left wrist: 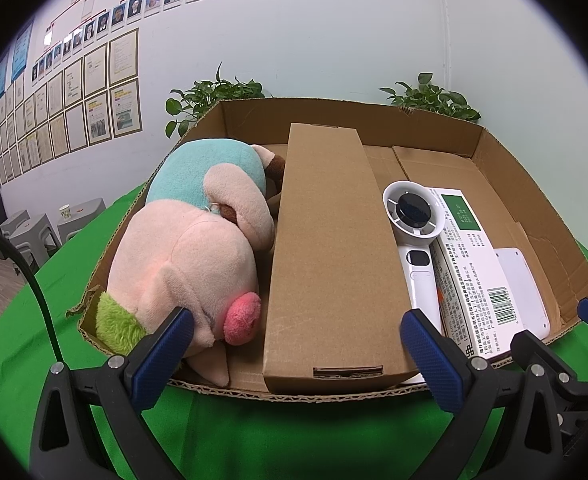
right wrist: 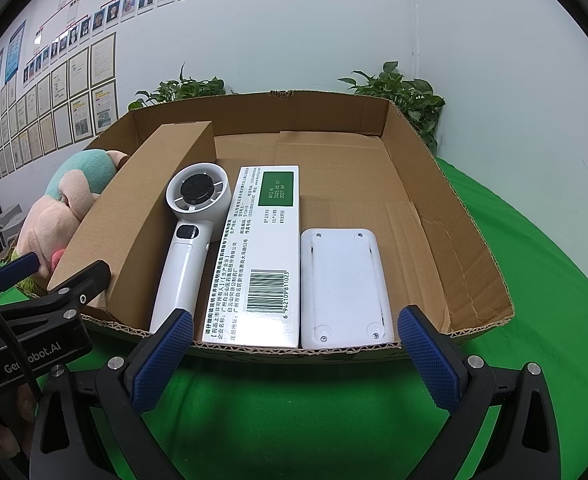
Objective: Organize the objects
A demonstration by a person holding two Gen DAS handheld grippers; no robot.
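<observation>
Five items are shown packed side by side in the cardboard tray (right wrist: 470,248): plush toy (left wrist: 182,256), long brown carton (left wrist: 330,248), handheld fan (right wrist: 190,224), medicine box (right wrist: 262,248) and white device (right wrist: 344,284). The left gripper (left wrist: 296,344) and right gripper (right wrist: 296,344) are held spread and empty before the tray's near rim. The packing step is judged essentially complete; any next move would call only for straightening or withdrawal.
</observation>
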